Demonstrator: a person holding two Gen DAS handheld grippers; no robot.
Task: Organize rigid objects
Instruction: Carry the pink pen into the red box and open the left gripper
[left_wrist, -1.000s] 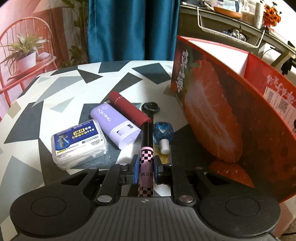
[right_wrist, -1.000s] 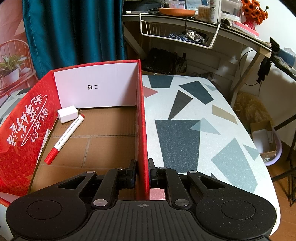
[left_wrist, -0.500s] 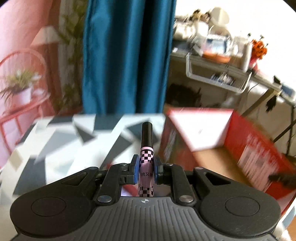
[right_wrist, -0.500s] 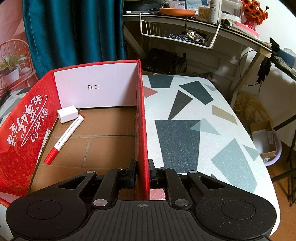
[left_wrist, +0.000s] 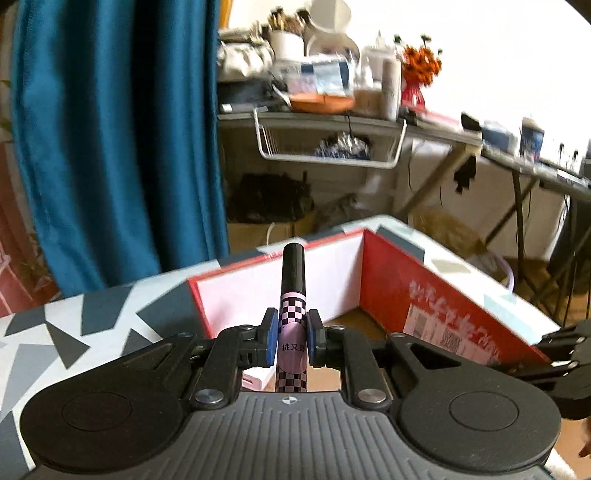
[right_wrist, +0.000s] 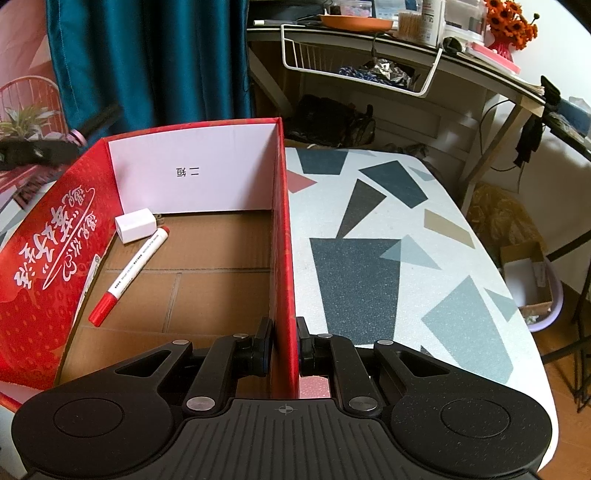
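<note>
Your left gripper (left_wrist: 291, 341) is clamped on a checkered pink tube (left_wrist: 292, 325) with a black cap, gripped low on its body so the cap end sticks out forward over the near edge of the red box (left_wrist: 388, 291). Your right gripper (right_wrist: 283, 345) is pinched on the box's right wall (right_wrist: 281, 236), steadying it.

To do this step well, keep that right-hand pinch firm so the thin wall doesn't flex, and carry the tube further in before you lower it. Aim for the bare cardboard floor (right_wrist: 221, 280) in the middle, away from the red-capped marker (right_wrist: 129, 275) and the white charger plug (right_wrist: 133, 225), which sit touching in the far left corner. Tip the tube down close to the floor before letting go; it is round and will likely roll if dropped from height.

Further off, the patterned table (right_wrist: 388, 258) runs to the right of the box.

From the left camera, your own gripper body covers most of the box floor, so you cannot see the landing spot there; the shelves behind are blurred. In the right camera, the dark shape at the upper left is too smeared to read clearly.
</note>
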